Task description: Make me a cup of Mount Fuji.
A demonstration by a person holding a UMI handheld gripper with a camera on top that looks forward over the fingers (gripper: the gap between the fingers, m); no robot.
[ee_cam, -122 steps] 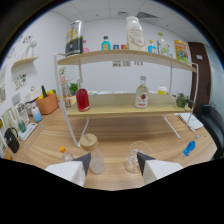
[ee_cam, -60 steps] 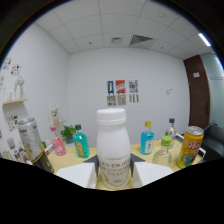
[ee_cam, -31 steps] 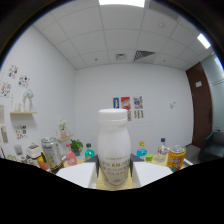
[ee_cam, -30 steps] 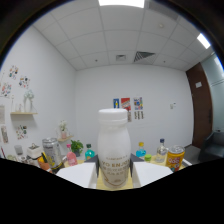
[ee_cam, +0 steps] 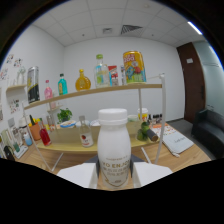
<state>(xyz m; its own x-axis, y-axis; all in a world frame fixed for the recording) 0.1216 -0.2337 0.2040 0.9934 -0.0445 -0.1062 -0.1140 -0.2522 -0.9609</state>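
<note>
Gripper point(ee_cam: 114, 172): handheld two-finger unit, seen from its own cam, pointing fwd & roughly level.
Left finger point(ee_cam: 80, 175): pale pad, inner edge against left side of white milk bottle point(ee_cam: 114, 150).
Right finger point(ee_cam: 149, 173): pale pad, inner edge against bottle's right side.
Jaw state: closed onto the bottle, no gap visible either side; bottle held upright btwn pads, lifted.
Grip height: pads on bottle's lower body, label area.
Hand/arm: out of view.
</note>
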